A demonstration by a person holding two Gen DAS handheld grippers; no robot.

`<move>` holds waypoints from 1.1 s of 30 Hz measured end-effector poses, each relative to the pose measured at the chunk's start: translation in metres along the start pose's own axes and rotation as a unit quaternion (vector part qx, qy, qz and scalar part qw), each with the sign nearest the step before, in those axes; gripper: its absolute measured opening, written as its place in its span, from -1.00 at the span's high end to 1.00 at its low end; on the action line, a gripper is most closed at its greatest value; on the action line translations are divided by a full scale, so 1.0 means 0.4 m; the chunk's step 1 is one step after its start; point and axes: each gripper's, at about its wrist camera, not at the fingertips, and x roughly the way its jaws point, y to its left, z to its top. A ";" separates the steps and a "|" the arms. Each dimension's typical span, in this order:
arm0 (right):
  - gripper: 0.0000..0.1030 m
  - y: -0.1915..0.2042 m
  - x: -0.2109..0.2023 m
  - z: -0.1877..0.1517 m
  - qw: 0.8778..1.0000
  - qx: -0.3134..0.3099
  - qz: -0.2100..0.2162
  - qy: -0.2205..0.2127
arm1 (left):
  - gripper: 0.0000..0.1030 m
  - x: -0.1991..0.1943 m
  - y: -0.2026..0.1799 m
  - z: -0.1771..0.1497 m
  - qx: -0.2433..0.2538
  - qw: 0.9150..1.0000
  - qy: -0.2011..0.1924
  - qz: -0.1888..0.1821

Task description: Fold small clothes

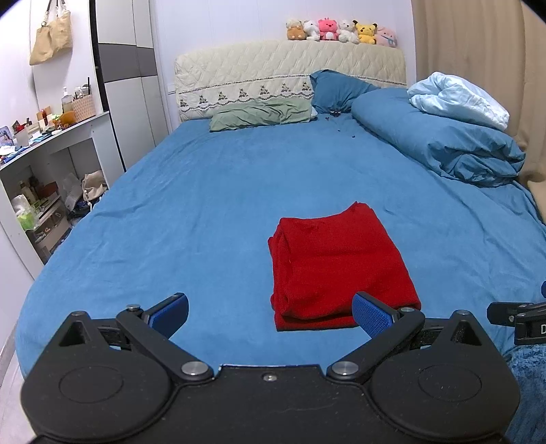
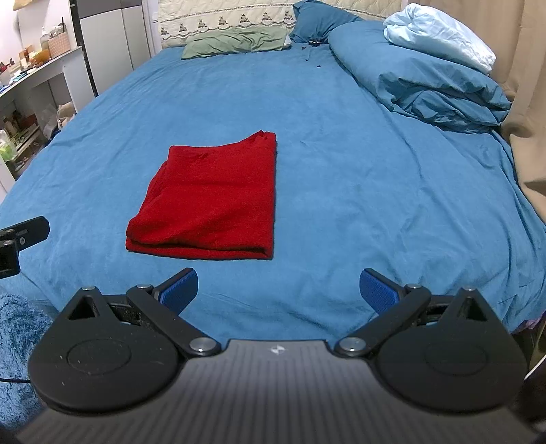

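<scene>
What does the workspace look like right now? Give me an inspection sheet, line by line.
Surface: bed with blue sheet, lightly wrinkled.
Job's things: red garment folded into a flat rectangle, lying near the foot of the bed, touched by neither claw.
Clutter: small dark bits on the sheet near the pillows.
Grippers: left claw open, empty, short of the garment; right claw open, empty, short of the garment.
Cables: nothing seen.
Surroundings: green pillow, blue pillow, rolled blue duvet with pale blue bedding on top, plush toys on the headboard, cluttered white shelf, hanging bags, beige curtain.
</scene>
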 end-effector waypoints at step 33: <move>-1.00 0.004 -0.006 0.000 1.000 0.005 -0.001 -0.003 | -1.00 -0.009 0.000 0.007 -0.004 1.000 -0.011 0.002</move>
